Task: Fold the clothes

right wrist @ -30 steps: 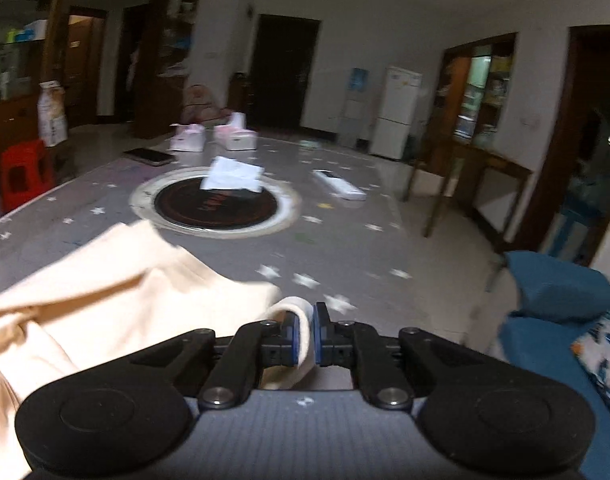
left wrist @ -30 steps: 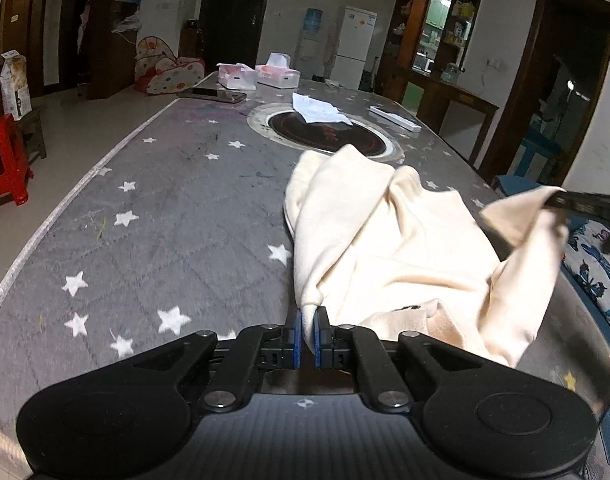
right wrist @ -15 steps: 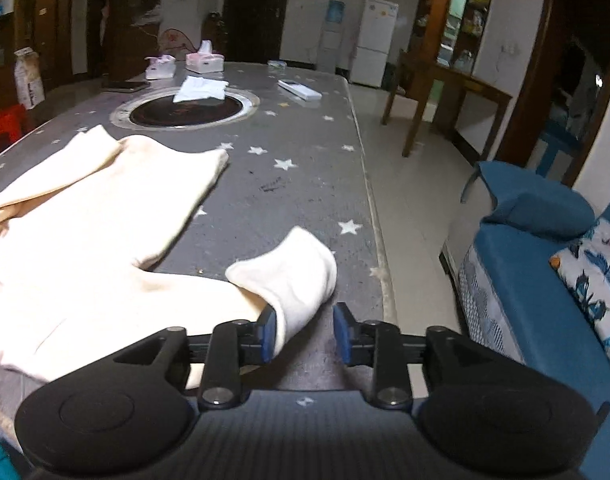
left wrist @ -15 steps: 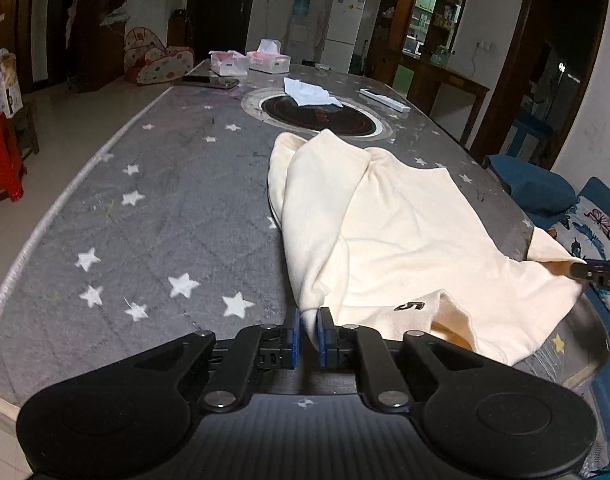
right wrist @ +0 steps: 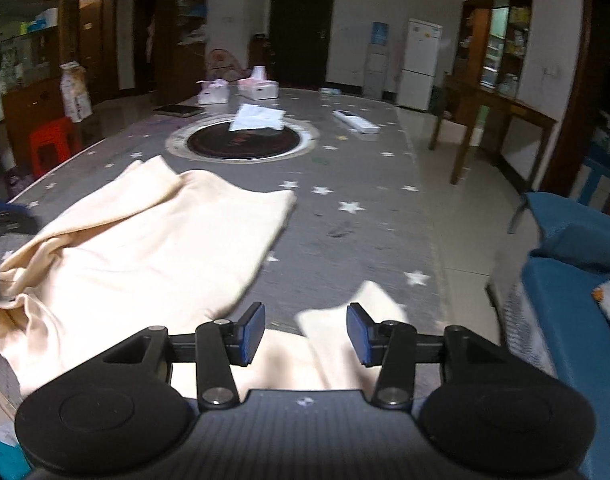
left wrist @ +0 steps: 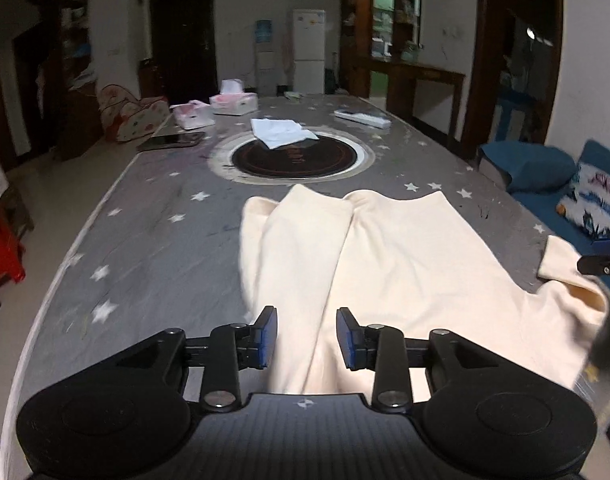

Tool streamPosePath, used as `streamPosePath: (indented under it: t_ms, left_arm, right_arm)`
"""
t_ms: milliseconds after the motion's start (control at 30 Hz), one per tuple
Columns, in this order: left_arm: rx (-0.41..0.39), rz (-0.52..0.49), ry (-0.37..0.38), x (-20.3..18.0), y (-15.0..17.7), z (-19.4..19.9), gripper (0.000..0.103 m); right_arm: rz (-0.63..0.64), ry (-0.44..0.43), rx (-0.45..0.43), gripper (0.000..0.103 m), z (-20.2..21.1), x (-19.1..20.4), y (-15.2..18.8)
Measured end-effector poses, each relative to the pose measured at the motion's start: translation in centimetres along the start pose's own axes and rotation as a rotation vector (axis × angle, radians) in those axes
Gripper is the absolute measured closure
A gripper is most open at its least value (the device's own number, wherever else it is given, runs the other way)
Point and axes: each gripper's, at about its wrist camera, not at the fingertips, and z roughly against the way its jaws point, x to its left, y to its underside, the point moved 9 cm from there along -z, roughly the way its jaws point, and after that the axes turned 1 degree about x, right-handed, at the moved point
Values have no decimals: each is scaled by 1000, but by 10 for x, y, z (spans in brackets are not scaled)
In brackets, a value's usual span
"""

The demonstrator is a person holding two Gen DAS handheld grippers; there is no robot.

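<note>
Left gripper (left wrist: 306, 334) and right gripper (right wrist: 305, 334), jaws parted and opening, pads clear of cloth between them: cream garment (left wrist: 405, 264) released, spread on star-patterned table (left wrist: 145, 232); sleeve (right wrist: 361, 308) splayed, folding apparently barely begun.

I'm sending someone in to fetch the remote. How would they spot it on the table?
On the grey star-print table, look past the round dark hob towards the far right edge. The remote lies there alone: long, slim and white, unlike the crumpled white cloth on the hob.
</note>
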Motion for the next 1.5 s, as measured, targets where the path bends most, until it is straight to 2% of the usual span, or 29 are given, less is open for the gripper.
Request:
streamPosePath:
  t_ms: [200, 467, 667, 700, 733, 800, 967, 1133, 1333, 1500]
  left_arm:
    - [29, -57, 6, -11, -25, -54, 69]
    - [69, -19, 57, -23, -52, -117, 68]
    - [58, -29, 33, -26, -61, -145, 68]
    - [56, -41, 29, -27, -62, -146, 73]
    - [51, -48, 28, -26, -62, -147, 85]
    - [41, -44, 33, -22, -63, -146, 96]
    - [-4, 62, 17, 7, -68, -125, 100]
    - [-120, 178, -17, 55, -75, -69, 100]
    - [-243, 291, -129, 127, -64, 12, 100]
    - [-269, 363, -251, 183, -31, 64, 100]
  right_arm:
    - [14, -56, 12, 52, -22, 21, -4]
    - [8, -90, 26, 51, -41, 29, -7]
    - [-6, -99, 37, 50, -54, 27, -9]
    - [-6, -99, 38, 50, -55, 27, -10]
    - [-6, -99, 39, 50, -57, 27, -10]
    - [-5, -96, 40, 50, -60, 27, -11]
    - [-7, -86, 35, 50, -61, 27, -13]
    - [2, -82, 29, 50, -58, 31, -14]
    - [15, -81, 30, 49, -59, 39, -13]
    - [34, -81, 35, 49, -60, 45, -13]
